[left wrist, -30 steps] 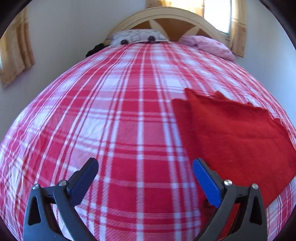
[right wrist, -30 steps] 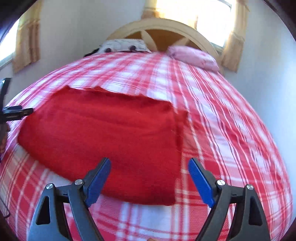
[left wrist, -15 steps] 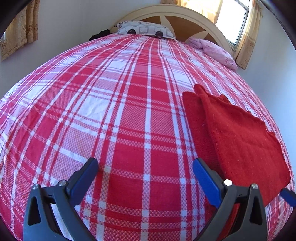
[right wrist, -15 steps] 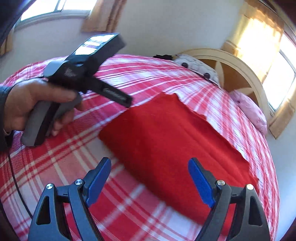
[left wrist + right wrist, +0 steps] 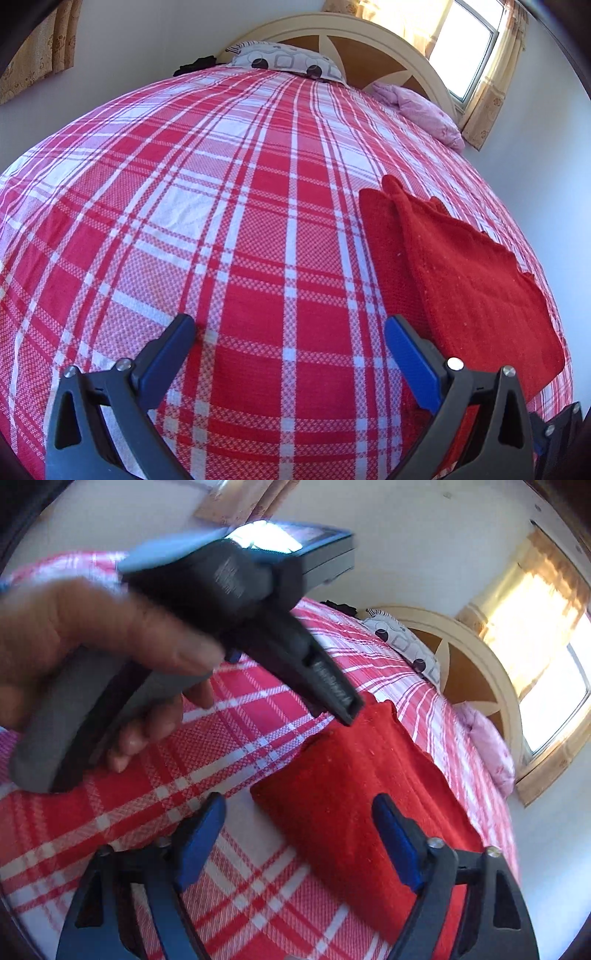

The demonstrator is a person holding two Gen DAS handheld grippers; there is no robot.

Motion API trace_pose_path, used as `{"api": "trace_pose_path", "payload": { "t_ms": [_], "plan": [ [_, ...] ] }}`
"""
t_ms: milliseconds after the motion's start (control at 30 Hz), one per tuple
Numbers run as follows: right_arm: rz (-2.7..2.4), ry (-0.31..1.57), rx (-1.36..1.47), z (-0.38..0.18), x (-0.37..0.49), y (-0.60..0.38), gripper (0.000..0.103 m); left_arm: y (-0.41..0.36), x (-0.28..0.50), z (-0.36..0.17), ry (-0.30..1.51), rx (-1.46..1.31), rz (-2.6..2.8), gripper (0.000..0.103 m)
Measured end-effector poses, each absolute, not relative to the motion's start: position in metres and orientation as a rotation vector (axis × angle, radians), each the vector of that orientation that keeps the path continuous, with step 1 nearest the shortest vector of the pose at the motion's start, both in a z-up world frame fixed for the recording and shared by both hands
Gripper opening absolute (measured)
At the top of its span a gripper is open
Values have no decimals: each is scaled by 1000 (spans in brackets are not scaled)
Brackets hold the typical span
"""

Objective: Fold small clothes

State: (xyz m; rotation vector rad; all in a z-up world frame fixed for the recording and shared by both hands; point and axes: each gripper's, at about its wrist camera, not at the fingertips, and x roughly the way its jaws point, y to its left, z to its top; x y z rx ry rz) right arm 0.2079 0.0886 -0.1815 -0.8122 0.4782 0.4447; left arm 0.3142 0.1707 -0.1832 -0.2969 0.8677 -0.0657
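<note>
Red cloth (image 5: 365, 805) lies folded flat on the bed, and the right gripper (image 5: 299, 834) hangs just over its near corner. That claw is spread apart and grips nothing. Its jaws have just been closing a little, with the corner of the cloth below the gap between them, but the blue pads do not press on it. One blue pad sits over the checked sheet (image 5: 229, 716) and the other sits over the cloth.

Just past that claw, a hand (image 5: 92, 653) holds the grey handle of the left gripper (image 5: 290, 343). The hand and the tool look blurry from the right wrist. The dark front of the tool points down at the far corner of the cloth.

From the left wrist, the left claw is also spread wide and holds nothing. It hangs over the bare red and white sheet (image 5: 221, 221), with the cloth (image 5: 461, 269) just beside its right finger. The cloth is doubled over, so a lower layer peeks out along one edge.

Farther off, a spotted pillow (image 5: 284, 62) and a pink pillow (image 5: 424, 107) rest against the curved headboard (image 5: 332, 26). A bright window (image 5: 465, 48) with curtains is beside it.
</note>
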Motion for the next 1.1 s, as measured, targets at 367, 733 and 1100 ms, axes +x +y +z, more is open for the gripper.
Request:
{"api": "trace_pose_path", "payload": {
  "t_ms": [367, 733, 1100],
  "plan": [
    [429, 512, -749, -181, 222, 79, 18, 177, 318, -170, 816, -415, -165, 100],
    [458, 541, -608, -176, 232, 65, 15, 126, 387, -173, 938, -369, -343, 91],
    [470, 564, -581, -176, 247, 59, 15, 124, 394, -182, 981, -427, -398, 28]
  ]
}}
